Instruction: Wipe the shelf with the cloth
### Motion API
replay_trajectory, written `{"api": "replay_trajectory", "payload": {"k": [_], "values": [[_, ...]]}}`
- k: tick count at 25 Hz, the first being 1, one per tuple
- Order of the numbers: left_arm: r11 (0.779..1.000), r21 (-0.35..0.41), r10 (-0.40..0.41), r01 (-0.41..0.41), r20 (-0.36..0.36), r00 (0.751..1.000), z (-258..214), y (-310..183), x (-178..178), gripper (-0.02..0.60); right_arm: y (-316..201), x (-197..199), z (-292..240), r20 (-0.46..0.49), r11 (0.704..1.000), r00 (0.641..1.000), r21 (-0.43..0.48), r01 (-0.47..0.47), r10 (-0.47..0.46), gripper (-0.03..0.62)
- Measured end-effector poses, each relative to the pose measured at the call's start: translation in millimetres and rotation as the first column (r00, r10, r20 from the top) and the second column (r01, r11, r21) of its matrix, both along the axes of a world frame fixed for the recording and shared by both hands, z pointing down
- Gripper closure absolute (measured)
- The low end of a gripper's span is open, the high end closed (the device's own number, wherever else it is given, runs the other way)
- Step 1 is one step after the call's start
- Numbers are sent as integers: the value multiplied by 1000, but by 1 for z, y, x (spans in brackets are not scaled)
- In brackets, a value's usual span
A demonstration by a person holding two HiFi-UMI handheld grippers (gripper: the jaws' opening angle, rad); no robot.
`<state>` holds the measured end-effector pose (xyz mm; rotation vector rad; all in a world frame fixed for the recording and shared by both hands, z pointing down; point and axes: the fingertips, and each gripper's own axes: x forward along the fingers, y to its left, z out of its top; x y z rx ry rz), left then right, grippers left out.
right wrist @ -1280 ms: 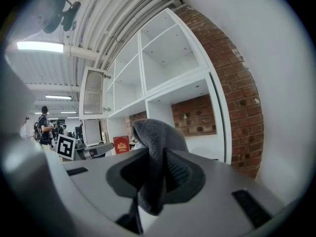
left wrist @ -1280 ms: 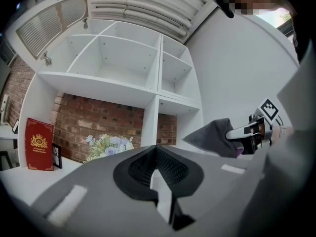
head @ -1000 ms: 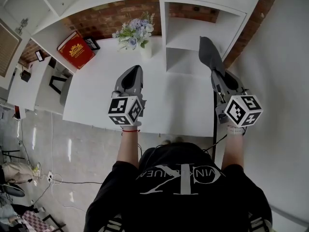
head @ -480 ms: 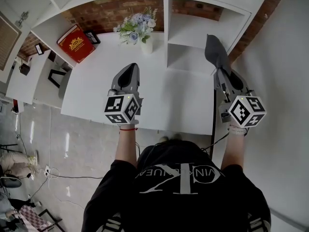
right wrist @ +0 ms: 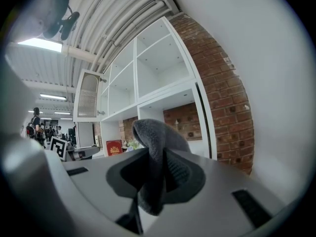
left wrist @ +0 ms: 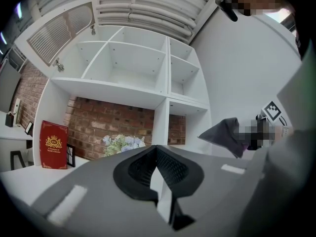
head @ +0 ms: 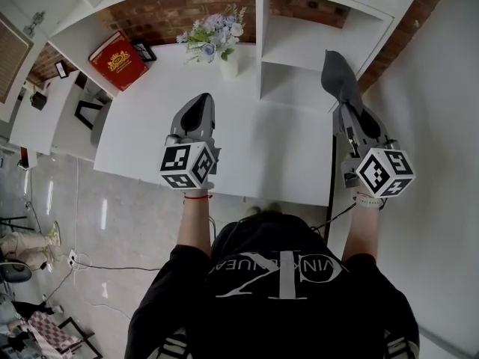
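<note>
My right gripper is shut on a dark grey cloth; a fold of it stands up from the jaws in front of the right-hand compartments of the white shelf unit. In the right gripper view the cloth fills the gap between the jaws of the right gripper, with the shelf beyond. My left gripper hovers over the white table, shut with nothing in it. In the left gripper view the left gripper faces the shelf, and the cloth shows at the right.
A white vase of flowers stands on the table beside the shelf's upright. A red book and a small frame stand at the back left against the brick wall. A white wall closes the right side.
The head view has shifted slightly. Both grippers keep their places, and the cloth stays in the right one.
</note>
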<state>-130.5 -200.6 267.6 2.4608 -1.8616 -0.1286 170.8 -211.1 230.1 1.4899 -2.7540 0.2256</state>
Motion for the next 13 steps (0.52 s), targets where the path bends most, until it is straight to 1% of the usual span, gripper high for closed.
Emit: {"api": "replay_trajectory", "payload": {"k": [13], "values": [[1000,-16,-4,4,-5,1000,9,0,-5,571,1,-3,13,9,1000,1000,-25,-1,1,517]]}}
